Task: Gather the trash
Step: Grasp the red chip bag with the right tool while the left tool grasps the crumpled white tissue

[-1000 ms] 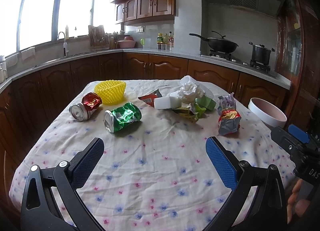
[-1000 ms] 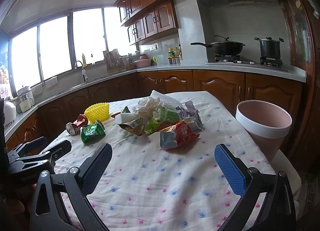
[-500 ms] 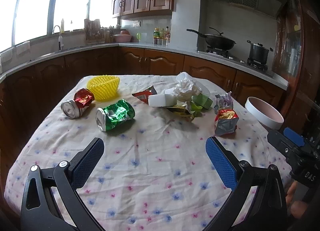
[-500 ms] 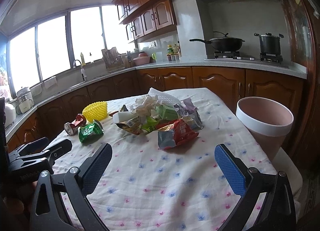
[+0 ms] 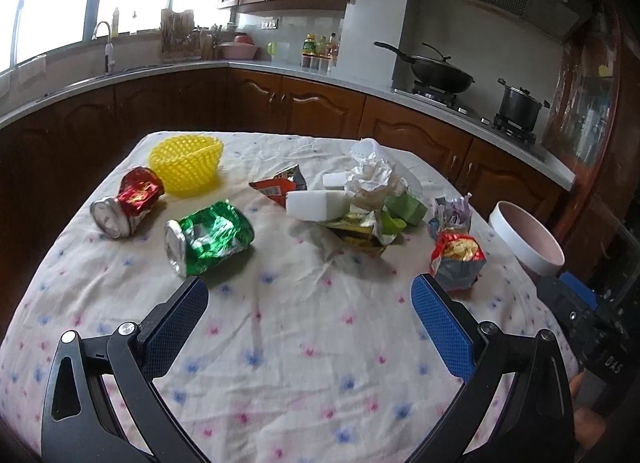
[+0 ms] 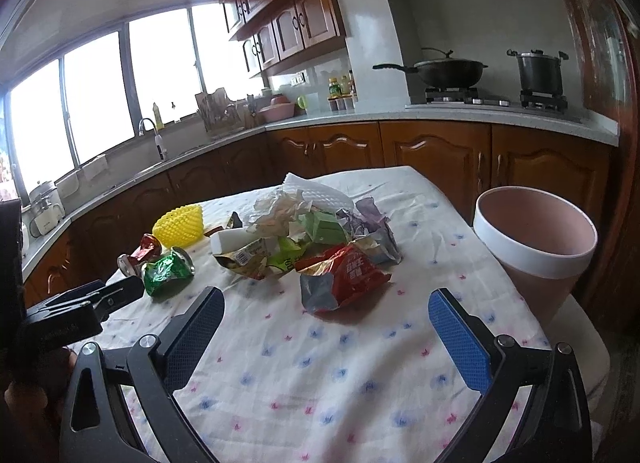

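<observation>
Trash lies on a flowered tablecloth (image 5: 280, 343): a crushed green can (image 5: 208, 237), a crushed red can (image 5: 128, 203), a yellow mesh cup (image 5: 186, 165), a white block (image 5: 316, 205), crumpled paper (image 5: 370, 181) and a red snack bag (image 5: 456, 261). A pink bin (image 6: 534, 247) stands past the table's right edge. My left gripper (image 5: 308, 315) is open and empty, just short of the green can. My right gripper (image 6: 326, 327) is open and empty, just short of the red snack bag (image 6: 344, 275). The green can also shows in the right wrist view (image 6: 166, 271).
Dark wood cabinets and a grey counter (image 5: 320, 77) ring the table. A wok (image 5: 438, 73) and a pot (image 5: 520, 107) sit on the stove. The right gripper's body (image 5: 592, 335) shows at the left view's right edge, the left gripper's body (image 6: 72, 311) at the right view's left.
Both grippers have moved forward toward the trash, and the left one has tipped down. Both stay open and empty.
</observation>
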`<state>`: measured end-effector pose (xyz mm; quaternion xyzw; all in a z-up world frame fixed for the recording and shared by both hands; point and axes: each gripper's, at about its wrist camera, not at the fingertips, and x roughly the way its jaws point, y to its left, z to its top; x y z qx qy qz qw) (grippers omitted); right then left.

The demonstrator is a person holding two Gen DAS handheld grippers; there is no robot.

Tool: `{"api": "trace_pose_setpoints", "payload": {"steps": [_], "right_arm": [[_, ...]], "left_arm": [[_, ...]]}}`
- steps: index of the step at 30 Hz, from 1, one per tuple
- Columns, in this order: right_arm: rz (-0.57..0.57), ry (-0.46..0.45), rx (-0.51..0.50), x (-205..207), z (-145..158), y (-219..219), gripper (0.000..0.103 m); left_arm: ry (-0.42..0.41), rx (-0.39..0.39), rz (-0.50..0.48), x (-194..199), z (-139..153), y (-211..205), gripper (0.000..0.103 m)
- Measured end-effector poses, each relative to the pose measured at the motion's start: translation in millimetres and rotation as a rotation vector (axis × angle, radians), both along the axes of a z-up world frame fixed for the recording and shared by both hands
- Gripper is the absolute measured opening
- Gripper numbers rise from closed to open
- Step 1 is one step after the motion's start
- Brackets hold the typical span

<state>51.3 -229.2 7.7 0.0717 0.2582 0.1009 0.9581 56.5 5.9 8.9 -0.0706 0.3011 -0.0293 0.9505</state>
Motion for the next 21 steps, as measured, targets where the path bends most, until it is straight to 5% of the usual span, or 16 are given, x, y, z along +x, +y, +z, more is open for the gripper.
{"api": "trace_pose_setpoints", "payload": {"steps": [21], "right_arm": [[0.036,0.273,0.004,91.5,-37.3,-2.5,0.065]], "left_arm": [[0.15,-0.026,-0.156,124.8,9.9,-30.5,0.102]]}}
